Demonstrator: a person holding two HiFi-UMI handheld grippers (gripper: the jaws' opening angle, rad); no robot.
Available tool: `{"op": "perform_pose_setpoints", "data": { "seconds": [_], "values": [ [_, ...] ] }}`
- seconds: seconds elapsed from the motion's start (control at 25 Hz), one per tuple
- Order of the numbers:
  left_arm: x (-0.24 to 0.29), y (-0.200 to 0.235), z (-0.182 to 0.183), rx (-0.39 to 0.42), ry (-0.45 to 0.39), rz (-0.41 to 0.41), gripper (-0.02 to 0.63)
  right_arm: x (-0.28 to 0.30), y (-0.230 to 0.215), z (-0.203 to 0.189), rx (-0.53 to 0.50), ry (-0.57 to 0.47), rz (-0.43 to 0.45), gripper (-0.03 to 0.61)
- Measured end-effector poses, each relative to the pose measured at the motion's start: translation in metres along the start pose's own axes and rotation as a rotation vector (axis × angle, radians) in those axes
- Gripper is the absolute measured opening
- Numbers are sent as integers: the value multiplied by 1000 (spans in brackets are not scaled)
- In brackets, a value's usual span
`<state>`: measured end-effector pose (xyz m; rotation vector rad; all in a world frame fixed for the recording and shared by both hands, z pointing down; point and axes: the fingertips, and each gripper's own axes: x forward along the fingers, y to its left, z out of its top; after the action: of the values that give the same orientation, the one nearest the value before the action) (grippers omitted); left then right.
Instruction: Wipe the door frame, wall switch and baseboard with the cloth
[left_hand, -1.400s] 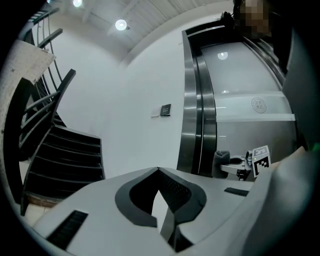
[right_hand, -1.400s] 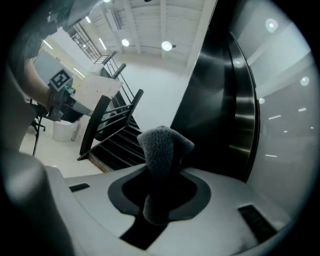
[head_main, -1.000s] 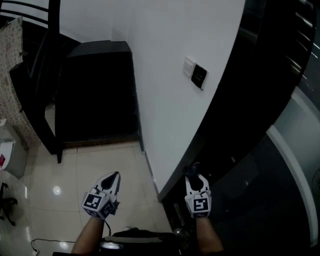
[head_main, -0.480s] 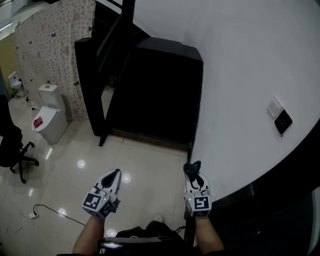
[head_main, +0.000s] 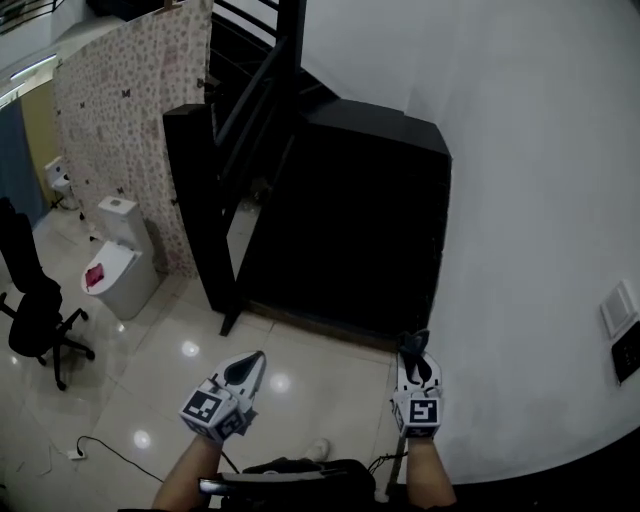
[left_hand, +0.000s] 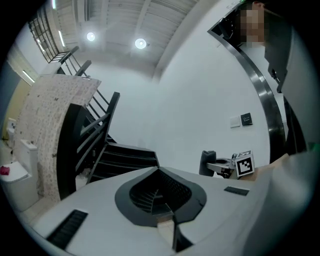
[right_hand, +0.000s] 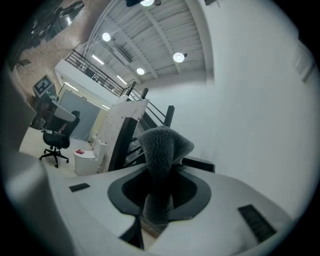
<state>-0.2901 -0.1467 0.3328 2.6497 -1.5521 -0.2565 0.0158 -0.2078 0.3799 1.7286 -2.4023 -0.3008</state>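
Head view: the gaze is swinging left, so the white wall switch plate (head_main: 620, 308) is sliding to the right edge and the door frame is dropping out of sight.

Left gripper view: the left gripper (left_hand: 160, 172) is holding its jaws pressed together, empty.

Right gripper view: the right gripper (right_hand: 159, 172) is pinching the grey fleecy cloth (right_hand: 160, 150) clear of the wall, so wiping probably isn't under way.

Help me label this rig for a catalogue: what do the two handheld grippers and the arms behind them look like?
The left gripper and right gripper match: pale grey shells tapering to a point, black ribbed pads inside the jaws and small dark slots on top. Each carries a marker cube with black-and-white squares at its rear. The forearms are bare; no sleeves show.
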Motion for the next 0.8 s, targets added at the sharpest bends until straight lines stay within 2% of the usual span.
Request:
{"op": "perform_pose_setpoints", "data": {
  "seconds": [0.2,0.28,0.44,0.56,0.64,0.72,0.8],
  "values": [
    [126,9,26,-4,-52,-132,-9,57,-77,16,-35,0,-114,89],
    [176,-2,17,-13,-41,-224,-9,57,-105,15,-53,8,-183,89],
    [276,-46,-11,-54,-18,-441,-9,30,-172,14,-150,86,-362,89],
    [340,-104,-34,-106,9,-662,-9,-12,-218,19,-224,155,-552,89],
    [374,-162,-42,-149,37,-861,-9,-57,-240,28,-276,227,-722,89],
    [396,-217,-46,-182,67,-1058,-9,-102,-255,39,-335,315,-887,89],
    [410,-251,-46,-200,84,-1191,-9,-132,-265,49,-381,400,-991,89]
  ]
}}
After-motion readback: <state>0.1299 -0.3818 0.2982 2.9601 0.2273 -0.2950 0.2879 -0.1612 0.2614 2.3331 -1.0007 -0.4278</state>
